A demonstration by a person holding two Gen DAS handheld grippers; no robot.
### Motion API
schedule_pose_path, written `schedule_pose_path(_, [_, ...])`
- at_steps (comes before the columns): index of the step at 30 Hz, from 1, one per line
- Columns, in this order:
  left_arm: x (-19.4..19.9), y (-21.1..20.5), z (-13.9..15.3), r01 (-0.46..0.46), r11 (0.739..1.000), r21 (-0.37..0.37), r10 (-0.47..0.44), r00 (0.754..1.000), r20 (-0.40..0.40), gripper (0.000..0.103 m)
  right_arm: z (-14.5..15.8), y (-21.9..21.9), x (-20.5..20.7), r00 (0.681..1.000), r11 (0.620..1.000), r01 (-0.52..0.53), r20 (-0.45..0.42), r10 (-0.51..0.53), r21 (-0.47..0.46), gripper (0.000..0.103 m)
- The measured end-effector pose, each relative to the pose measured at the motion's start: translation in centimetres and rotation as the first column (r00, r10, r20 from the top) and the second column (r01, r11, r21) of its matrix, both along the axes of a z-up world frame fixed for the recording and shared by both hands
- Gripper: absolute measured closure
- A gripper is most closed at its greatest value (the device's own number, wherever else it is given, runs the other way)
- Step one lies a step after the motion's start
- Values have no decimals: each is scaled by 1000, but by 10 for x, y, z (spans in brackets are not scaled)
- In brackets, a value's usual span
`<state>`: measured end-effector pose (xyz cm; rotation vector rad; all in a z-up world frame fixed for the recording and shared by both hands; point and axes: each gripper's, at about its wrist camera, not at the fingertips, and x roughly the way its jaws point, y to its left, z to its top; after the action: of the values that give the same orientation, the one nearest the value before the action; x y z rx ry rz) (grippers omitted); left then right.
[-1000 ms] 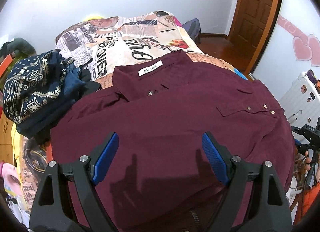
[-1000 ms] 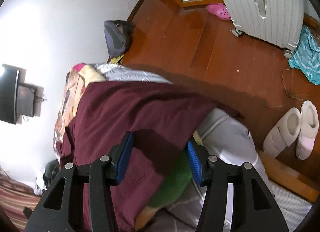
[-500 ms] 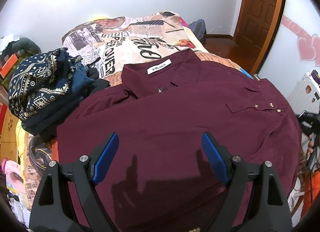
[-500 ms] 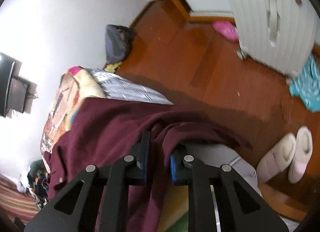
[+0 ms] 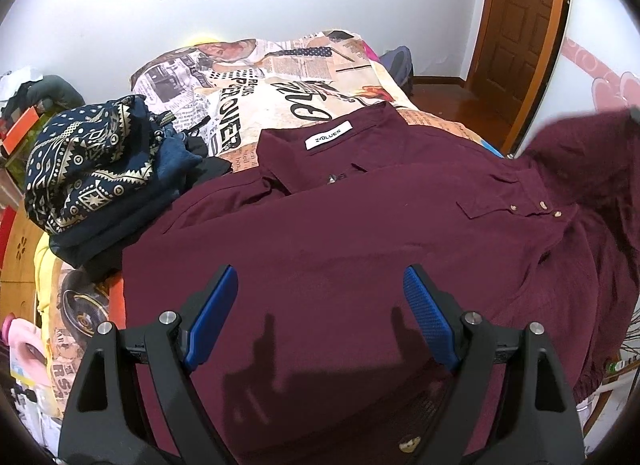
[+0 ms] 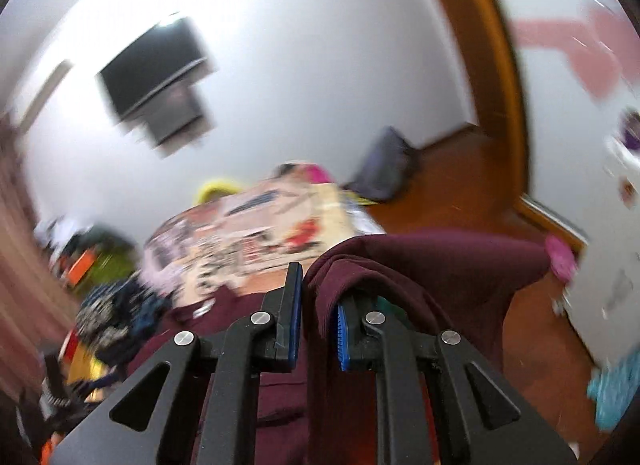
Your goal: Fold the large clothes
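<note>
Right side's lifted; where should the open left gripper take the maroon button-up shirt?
Take the maroon shirt at its left shoulder edge, beside the navy patterned clothes pile. Bring the left gripper in from the left, low: that edge lies flat and free, mirroring the right gripper's hold.

A bed (image 5: 100, 305) covered by a newspaper-print sheet (image 5: 256, 81) carries a maroon shirt (image 5: 360, 233) spread flat across its near part, collar toward the far wall, and, just beside the shirt's left shoulder, a heap of dark blue patterned clothes (image 5: 96, 161) at the bed's left edge.
</note>
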<state>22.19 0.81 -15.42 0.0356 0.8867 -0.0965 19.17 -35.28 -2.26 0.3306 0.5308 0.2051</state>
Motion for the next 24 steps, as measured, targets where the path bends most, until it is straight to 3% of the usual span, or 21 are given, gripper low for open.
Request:
schedule_pose_path(5, [-6, 9, 0, -6, 1000, -11, 6, 1000, 6, 19, -15, 60, 8, 986, 983, -164, -53, 160, -84, 90])
schedule_pose_path(9, [-10, 15, -3, -12, 1000, -23, 12, 1000, -3, 19, -67, 96, 19, 941, 958, -280, -219, 259, -67, 90])
schedule_pose_path(12, [-14, 17, -6, -13, 1000, -23, 13, 1000, -11, 19, -101, 114, 20, 900, 948, -314, -336, 277, -58, 90])
schedule_pose_path(15, [-18, 18, -9, -9, 1000, -22, 9, 1000, -20, 19, -120, 124, 11, 883, 941, -320, -395, 253, -112, 90])
schedule_pose_path(17, [-18, 17, -10, -6, 1000, -21, 6, 1000, -25, 19, -117, 129, 4, 889, 933, -323, -387, 243, -157, 89])
schedule_pose_path(19, [-18, 15, -11, -3, 1000, -22, 2, 1000, -29, 19, -112, 128, 1, 875, 922, -348, -412, 254, -169, 83])
schedule_pose_path(21, [-18, 13, -12, 2, 1000, -24, -3, 1000, -29, 19, -107, 122, -1, 861, 921, -358, -436, 262, -152, 70])
schedule_pose_path(24, [-17, 7, -10, 12, 1000, -20, -13, 1000, -26, 19, -97, 112, -5, 862, 931, -343, -436, 260, -123, 66])
